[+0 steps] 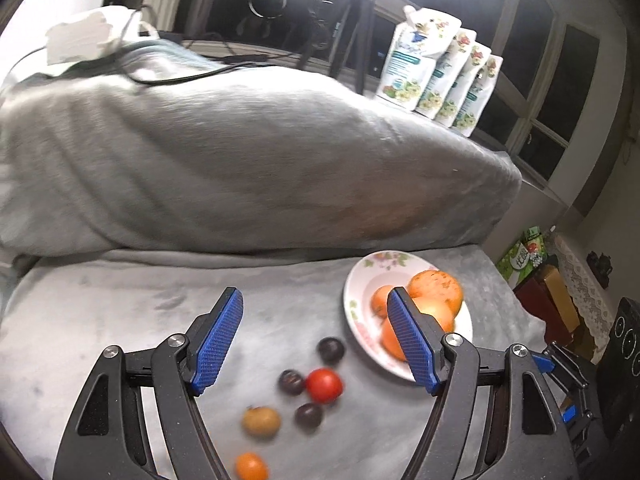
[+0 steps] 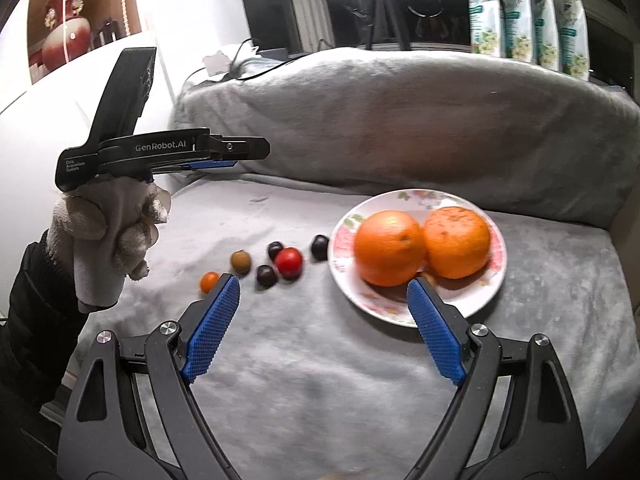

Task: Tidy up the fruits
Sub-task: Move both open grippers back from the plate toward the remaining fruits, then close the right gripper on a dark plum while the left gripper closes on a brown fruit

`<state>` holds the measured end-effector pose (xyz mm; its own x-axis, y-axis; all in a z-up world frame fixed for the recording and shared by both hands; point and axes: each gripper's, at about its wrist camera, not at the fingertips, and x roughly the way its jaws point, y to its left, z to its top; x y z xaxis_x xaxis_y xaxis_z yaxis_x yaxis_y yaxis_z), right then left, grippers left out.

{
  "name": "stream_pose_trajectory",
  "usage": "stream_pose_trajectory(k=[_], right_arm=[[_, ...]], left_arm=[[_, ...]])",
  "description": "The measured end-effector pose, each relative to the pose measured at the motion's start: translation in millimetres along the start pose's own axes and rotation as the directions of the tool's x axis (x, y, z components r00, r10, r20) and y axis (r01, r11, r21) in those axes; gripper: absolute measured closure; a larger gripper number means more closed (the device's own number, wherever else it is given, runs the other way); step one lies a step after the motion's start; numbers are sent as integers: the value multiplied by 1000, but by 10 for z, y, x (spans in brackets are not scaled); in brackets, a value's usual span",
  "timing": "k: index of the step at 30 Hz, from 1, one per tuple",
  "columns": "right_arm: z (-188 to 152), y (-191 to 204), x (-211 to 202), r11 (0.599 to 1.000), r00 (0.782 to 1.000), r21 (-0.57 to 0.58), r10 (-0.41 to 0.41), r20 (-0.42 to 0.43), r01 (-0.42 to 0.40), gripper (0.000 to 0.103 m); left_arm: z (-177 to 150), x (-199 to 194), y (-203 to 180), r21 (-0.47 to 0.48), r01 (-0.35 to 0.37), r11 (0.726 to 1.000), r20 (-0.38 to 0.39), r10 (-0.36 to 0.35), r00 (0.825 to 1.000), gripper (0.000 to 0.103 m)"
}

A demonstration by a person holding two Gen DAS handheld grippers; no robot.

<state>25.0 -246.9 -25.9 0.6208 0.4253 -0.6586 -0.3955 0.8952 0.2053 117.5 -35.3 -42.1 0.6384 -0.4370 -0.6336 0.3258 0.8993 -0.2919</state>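
Left gripper (image 1: 316, 334) hung over the grey blanket (image 1: 120, 320), jaws wide apart w/ nothing between them. Right gripper (image 2: 324, 312) likewise spread wide, empty, low over the blanket in front of the floral plate (image 2: 496, 276). Plate held two big oranges (image 2: 388, 248) touching side by side, plus a smaller orange fruit partly hidden behind them. Just left of the plate, loose on the blanket: red cherry tomato (image 2: 289, 262), three dark plums (image 2: 320, 247), a brownish fruit (image 2: 240, 261), a small orange tomato (image 2: 209, 282). Gloved left hand (image 2: 108, 232) gripped the left tool's handle. Four refill pouches (image 2: 524, 12) stood on the sill behind.
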Motion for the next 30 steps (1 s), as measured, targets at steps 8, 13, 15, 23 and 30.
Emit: stream_pose_trajectory(k=[8, 13, 15, 23, 30], right_arm=[[-15, 203, 171, 998, 998, -5, 62, -32, -62, 15], [-31, 200, 359, 993, 992, 65, 105, -69, -101, 27], [-42, 184, 436, 989, 990, 102, 120, -80, -111, 31], [-72, 298, 712, 985, 982, 119, 138, -131, -123, 50], [-96, 400, 965, 989, 973, 84, 138, -182, -125, 66]], left_arm=[[-237, -97, 251, -19, -15, 1000, -28, 14, 999, 29], [-435, -112, 346, -16, -13, 1000, -64, 12, 998, 37], [-504, -109, 382, -19, -8, 1000, -79, 6, 997, 43], [-696, -35, 446, -19, 20, 1000, -134, -22, 991, 54], [-768, 96, 458, -26, 49, 998, -182, -53, 982, 60]])
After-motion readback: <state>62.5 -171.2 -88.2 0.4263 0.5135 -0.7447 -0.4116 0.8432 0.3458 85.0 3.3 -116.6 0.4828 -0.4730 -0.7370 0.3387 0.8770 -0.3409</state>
